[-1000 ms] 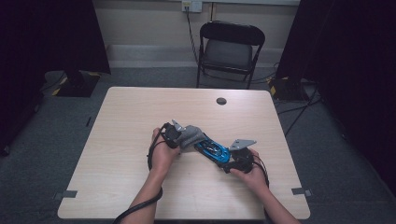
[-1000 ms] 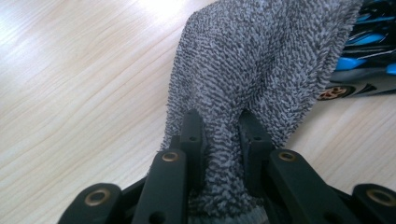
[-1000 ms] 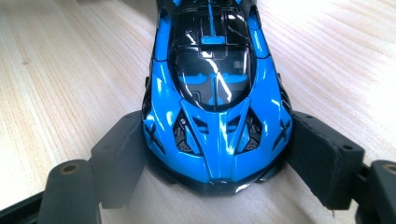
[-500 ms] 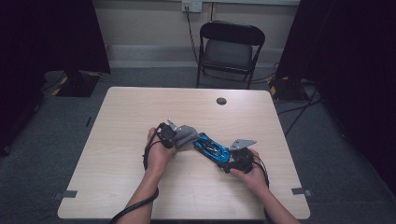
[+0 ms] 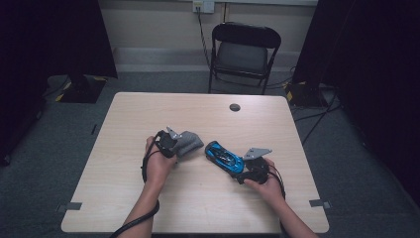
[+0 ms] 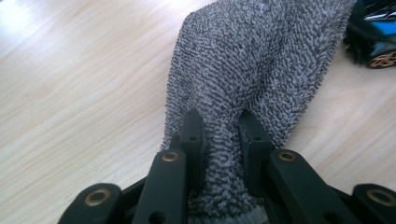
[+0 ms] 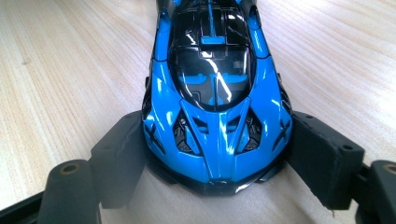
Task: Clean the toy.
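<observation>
A blue toy sports car (image 5: 224, 156) lies at a slant in the middle of the wooden table (image 5: 198, 198). My right gripper (image 5: 243, 171) is shut on one end of it; in the right gripper view the pads (image 7: 122, 151) press on both flanks of the car (image 7: 215, 93). A little left of the car sits a bunched grey fluffy cloth (image 5: 189, 143), held by my left gripper (image 5: 173, 145). Seen from the left gripper view, the jaws are shut (image 6: 219, 140) on a fold of the cloth (image 6: 247, 60), and the car (image 6: 373, 32) shows at the top right.
A small black round disc (image 5: 235, 107) sits in the tabletop near the far edge. A black folding chair (image 5: 242, 49) stands behind the table. Cables run along the floor at the right, and dark curtains flank both sides.
My left gripper has drawn the cloth to the left, off the car's end, leaving a small gap. The right gripper and the car have stayed in place.
</observation>
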A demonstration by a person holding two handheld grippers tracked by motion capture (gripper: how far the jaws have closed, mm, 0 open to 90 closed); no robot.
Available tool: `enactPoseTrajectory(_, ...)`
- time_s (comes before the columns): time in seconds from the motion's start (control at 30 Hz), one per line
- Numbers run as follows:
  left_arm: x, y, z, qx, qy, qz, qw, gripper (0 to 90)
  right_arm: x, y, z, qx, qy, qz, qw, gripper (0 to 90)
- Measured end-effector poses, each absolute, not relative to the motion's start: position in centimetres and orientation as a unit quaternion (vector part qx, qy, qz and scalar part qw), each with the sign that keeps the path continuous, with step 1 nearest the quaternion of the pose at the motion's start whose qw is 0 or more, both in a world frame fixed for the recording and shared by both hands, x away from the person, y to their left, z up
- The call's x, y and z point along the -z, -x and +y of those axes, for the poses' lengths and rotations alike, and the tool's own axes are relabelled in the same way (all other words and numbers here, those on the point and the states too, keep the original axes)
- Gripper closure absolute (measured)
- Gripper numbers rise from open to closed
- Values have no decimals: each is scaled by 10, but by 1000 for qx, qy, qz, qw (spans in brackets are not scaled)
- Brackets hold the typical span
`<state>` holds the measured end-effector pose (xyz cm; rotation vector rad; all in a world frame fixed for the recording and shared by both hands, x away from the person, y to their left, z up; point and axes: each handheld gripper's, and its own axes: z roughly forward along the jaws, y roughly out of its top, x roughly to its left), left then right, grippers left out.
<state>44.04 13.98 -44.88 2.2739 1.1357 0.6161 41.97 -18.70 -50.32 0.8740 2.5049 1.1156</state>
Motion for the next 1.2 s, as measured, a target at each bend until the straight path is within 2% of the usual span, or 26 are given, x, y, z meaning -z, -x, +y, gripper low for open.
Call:
enactPoseTrajectory(0.27,431,-429,129,-230,-837,398,298,754,503,-420,-187,-384,-301,863,132,232)
enactPoseTrajectory(0.57,417,-412,84,-219,-860,326,324,754,503,-420,-187,-384,-301,863,131,232)
enactPoseTrajectory(0.87,432,-401,31,-201,-889,266,314,754,503,-420,-187,-384,-301,863,131,232)
enactPoseTrajectory(1.2,450,-399,10,-173,-901,251,309,740,503,-420,-187,-384,-301,863,131,232)
